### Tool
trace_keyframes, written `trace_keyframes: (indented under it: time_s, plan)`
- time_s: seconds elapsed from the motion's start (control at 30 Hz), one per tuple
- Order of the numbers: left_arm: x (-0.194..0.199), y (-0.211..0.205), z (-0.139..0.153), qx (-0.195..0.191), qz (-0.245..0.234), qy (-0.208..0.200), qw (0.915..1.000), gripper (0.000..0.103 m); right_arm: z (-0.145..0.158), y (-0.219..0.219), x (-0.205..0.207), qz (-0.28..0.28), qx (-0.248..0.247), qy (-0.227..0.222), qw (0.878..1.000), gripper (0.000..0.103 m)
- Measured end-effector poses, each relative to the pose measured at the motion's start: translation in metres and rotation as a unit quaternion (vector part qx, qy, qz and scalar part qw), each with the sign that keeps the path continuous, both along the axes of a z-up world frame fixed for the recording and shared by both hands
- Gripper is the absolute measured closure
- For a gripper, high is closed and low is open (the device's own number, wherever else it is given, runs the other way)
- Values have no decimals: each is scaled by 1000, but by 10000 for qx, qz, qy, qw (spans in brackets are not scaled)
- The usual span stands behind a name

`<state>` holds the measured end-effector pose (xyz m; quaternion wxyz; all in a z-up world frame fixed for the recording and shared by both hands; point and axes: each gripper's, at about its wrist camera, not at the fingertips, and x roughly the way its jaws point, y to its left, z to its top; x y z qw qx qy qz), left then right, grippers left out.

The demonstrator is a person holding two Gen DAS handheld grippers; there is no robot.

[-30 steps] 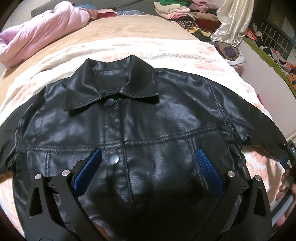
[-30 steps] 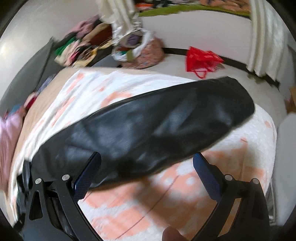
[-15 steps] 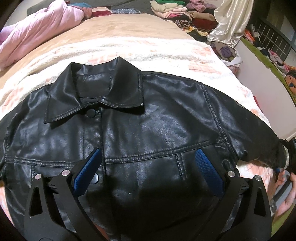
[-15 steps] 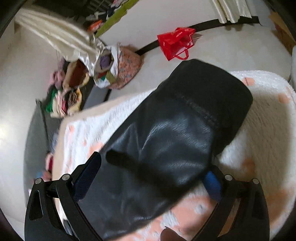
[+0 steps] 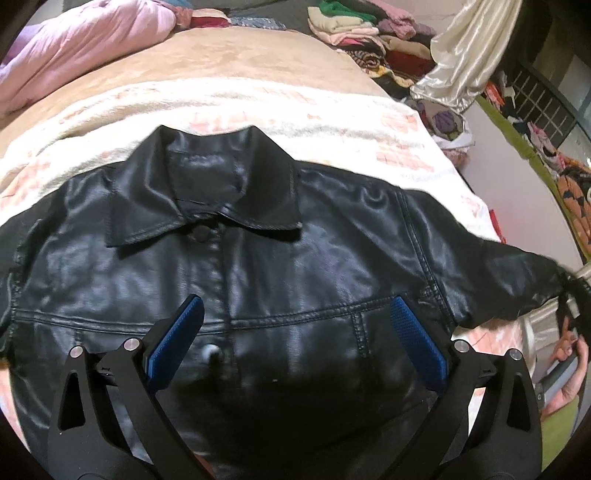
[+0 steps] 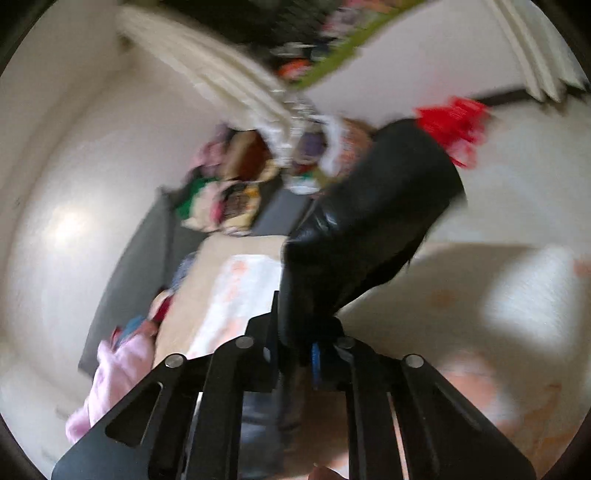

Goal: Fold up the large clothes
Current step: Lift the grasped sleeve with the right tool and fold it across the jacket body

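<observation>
1. Black leather jacket [image 5: 258,266] spread front-up on a white blanket with peach patches [image 5: 258,107], collar [image 5: 207,192] toward the far side, buttoned at the neck.
2. Left gripper [image 5: 295,332] over the jacket's lower front, jaws spread wide, blue pads [image 5: 177,339] on either side of the chest seam, nothing clamped between them.
3. Second snap button [image 5: 212,350] just beside the left pad, on the placket.
4. Jacket's sleeve [image 5: 517,284] stretched out toward the right edge of the left wrist view, cuff end raised off the blanket near a hand with dark nails [image 5: 569,354].
5. Right gripper [image 6: 295,350] with fingers drawn close together, pinched on the black sleeve [image 6: 369,221]; a sliver of blue pad [image 6: 316,360] visible beside the pinched leather.
6. Sleeve rising from the closed jaws up and to the right in the right wrist view, hanging clear of the bed; whole view motion-blurred.
7. Pink quilt [image 5: 74,59] bunched at the far left of the bed, on a tan bedspread [image 5: 221,55] beyond the blanket.
8. Stacks of folded clothes [image 5: 354,33] behind the bed, cream satin cloth [image 5: 465,55] draped at the right.
9. Red bag [image 6: 454,125] on the floor by the wall, just behind the sleeve's end in the right wrist view.
</observation>
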<state>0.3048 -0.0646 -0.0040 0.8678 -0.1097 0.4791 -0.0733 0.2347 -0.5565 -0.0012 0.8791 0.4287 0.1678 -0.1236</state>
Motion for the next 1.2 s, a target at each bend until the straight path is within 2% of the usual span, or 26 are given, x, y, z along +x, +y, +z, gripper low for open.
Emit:
trace_keyframes:
  time_s: [0.13,0.3,0.43,0.6,0.63,0.77,0.93,1.03,1.2]
  plan:
    - [-3,20,11,-183,117,-58,9997,8,48,45,21,700,-698,-209,9949,95]
    - [-12,43,22,-320,183,-151,9992,8,90,103,41,1433,-1214,-459,9811,97]
    - [-21,71,33,-483,347,-285,9978,8,115,158,54,2037,-1649,-619,9631,97]
    - [-34,113,46,-704,619,-471,9945,8,135,233,62,2858,-2006,-906,9327,98]
    - [-37,120,49,-731,666,-515,9938,8,136,242,61,2975,-2025,-947,9282,98]
    - [-51,150,57,-824,812,-667,9910,8,144,302,61,3580,-2239,-1239,8980,98]
    - [-68,185,59,-1313,866,-778,9845,8,133,367,55,4246,-2521,-1338,8592,98]
    - [-77,206,57,-1802,927,-843,9756,8,120,396,52,4544,-2564,-1252,8439,98]
    - [-92,232,55,-2177,1060,-960,9655,8,90,447,43,4898,-2651,-942,8252,98]
